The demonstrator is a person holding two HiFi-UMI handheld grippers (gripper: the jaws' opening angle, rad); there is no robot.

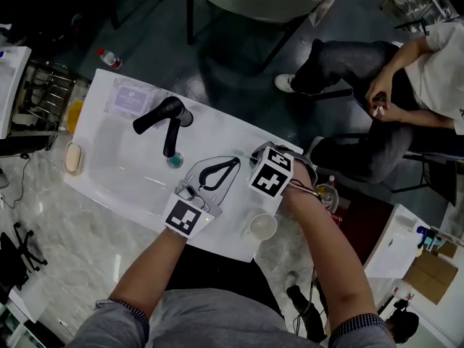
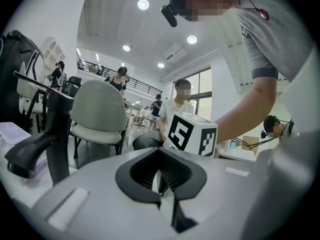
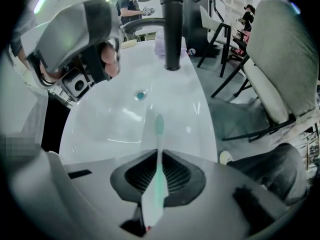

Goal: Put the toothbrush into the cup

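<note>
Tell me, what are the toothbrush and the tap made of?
The toothbrush looks like plastic: smooth, pale mint green, and a bit see-through. The tap is probably metal with a matte black coating, since it looks dark and dull with hardly any shine, but the look alone doesn't settle it.

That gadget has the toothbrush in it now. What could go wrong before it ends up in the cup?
1. The right gripper pinches the toothbrush by its slim handle, head sticking far out; it may twist or slip.
2. The cup is small and near the front edge of the counter; an off-centre poke may tip it off.
3. The left gripper lies close alongside and may get bumped.
</note>
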